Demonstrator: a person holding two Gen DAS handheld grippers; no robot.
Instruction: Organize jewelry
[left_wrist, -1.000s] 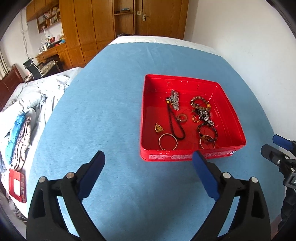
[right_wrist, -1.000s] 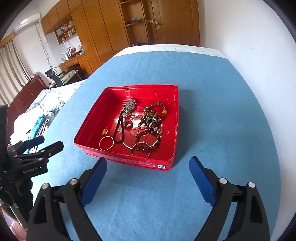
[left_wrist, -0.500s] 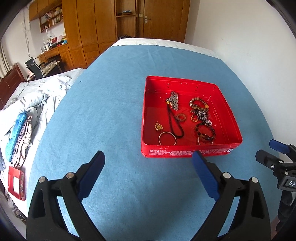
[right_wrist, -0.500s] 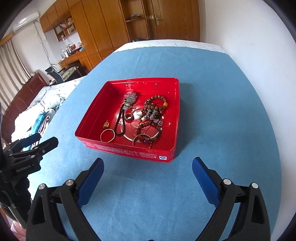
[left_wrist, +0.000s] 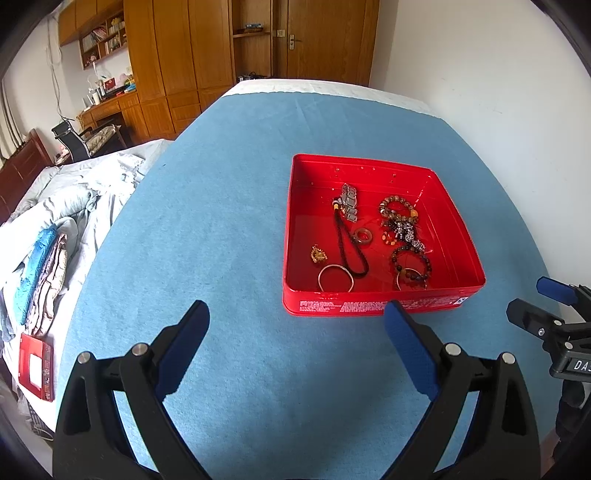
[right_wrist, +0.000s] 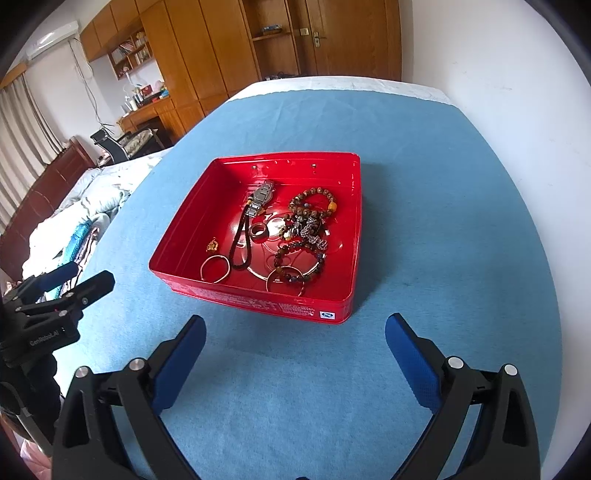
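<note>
— Since a second ago, the right gripper (right_wrist: 295, 336) has been spreading its jaws, nothing between them.

— And the left gripper (left_wrist: 297, 325)?

— Spread wide too, empty. Jewelry (beads, bangles, a watch) lies in the red tin (left_wrist: 373, 306) on the blue cloth (left_wrist: 221, 221).

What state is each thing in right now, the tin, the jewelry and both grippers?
Tin: open, no lid, on the blue cloth.
Jewelry: all inside the tin, beaded pieces tangled together.
Left gripper: open, empty, short of the tin.
Right gripper: open, empty, jaws just widened.
</note>
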